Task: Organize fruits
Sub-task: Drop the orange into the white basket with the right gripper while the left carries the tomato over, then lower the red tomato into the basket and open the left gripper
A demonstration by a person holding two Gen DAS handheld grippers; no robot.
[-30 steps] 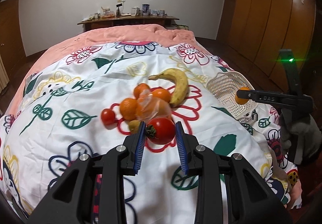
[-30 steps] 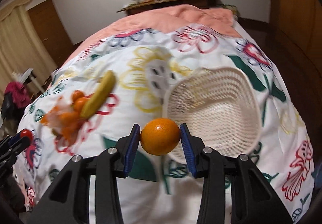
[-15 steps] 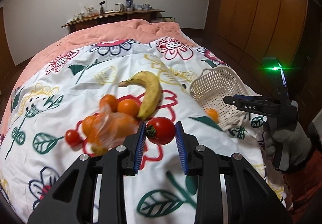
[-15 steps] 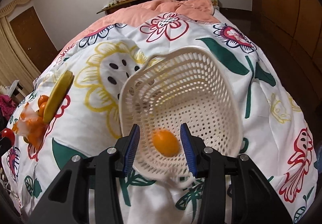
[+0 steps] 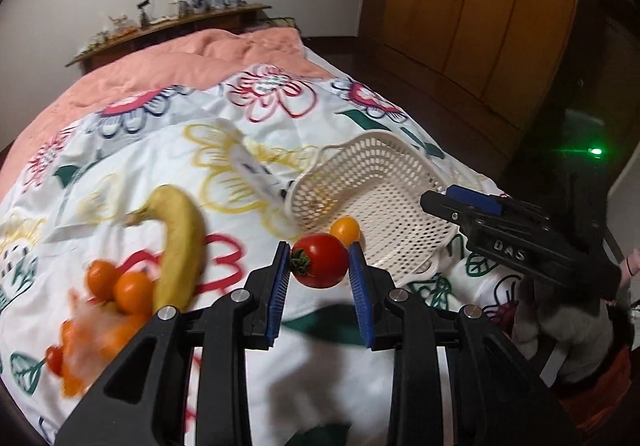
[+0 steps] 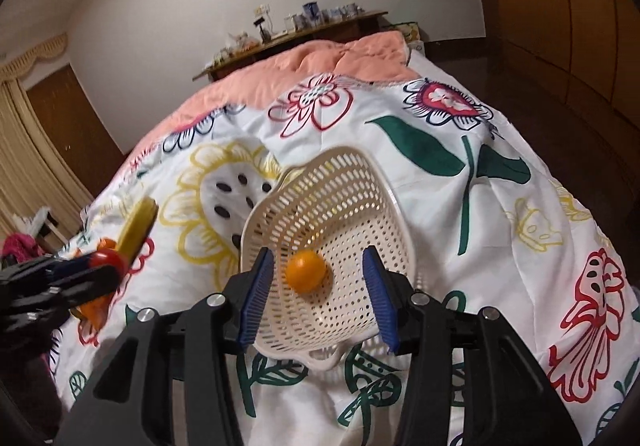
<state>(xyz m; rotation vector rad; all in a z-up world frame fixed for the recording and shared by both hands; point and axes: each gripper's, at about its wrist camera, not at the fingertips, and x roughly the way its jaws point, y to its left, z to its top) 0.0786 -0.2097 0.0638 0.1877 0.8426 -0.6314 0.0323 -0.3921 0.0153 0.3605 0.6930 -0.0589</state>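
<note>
Now the left tongs [image 5: 320, 262] are clamped on a red tomato [image 5: 319, 260] beside the white basket [image 5: 384, 173] on the bed [image 6: 500, 230]. The right tongs [image 6: 318, 278] stand apart over an orange [image 6: 306, 271] lying in that basket.

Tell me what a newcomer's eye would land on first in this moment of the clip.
Probably the red tomato clamped in the left gripper, held near the rim of the white basket. Next, the single orange lying inside that basket, seen between the open fingers of the right gripper. To the left, a banana lies beside a blurred heap of oranges on the flowered bedspread.
</note>
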